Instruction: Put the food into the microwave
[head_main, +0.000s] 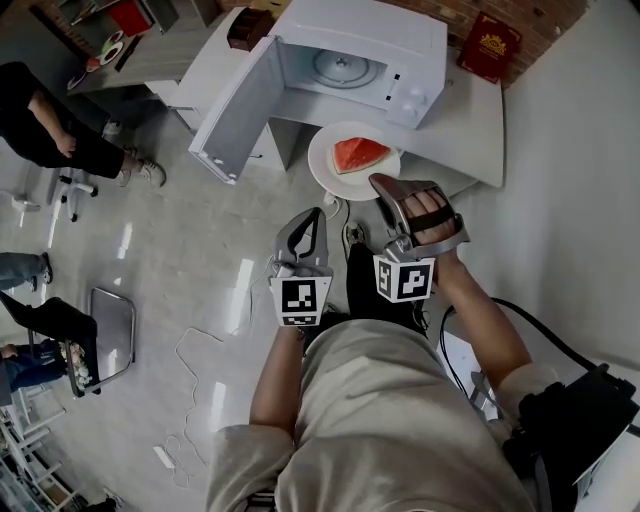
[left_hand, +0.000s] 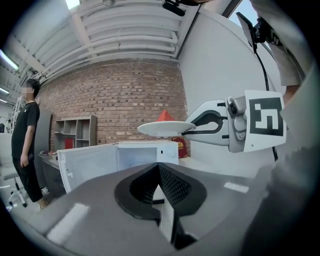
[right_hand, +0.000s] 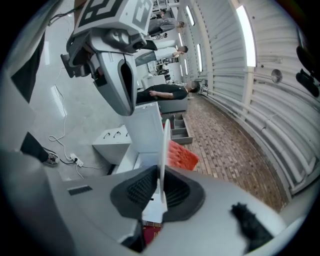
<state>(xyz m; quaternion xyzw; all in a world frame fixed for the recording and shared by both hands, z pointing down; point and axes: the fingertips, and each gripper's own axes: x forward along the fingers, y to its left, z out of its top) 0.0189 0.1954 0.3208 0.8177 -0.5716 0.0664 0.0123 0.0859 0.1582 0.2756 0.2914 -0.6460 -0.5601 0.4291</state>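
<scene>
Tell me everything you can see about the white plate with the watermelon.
The plate is round, white and smooth, perhaps ceramic. It carries one red watermelon slice. The right gripper pinches its near rim and holds it about level in the air, before the open microwave.

Red box (head_main: 489, 46) on worktop (head_main: 470, 120) by brick wall (head_main: 545, 14); metal tray (head_main: 112, 332) on floor (head_main: 190, 230), seated person (head_main: 50, 130) at left.

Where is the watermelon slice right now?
In the head view, the watermelon slice lies on the white plate, which the right gripper holds by its near rim in its jaws, just in front of the open microwave.
</scene>
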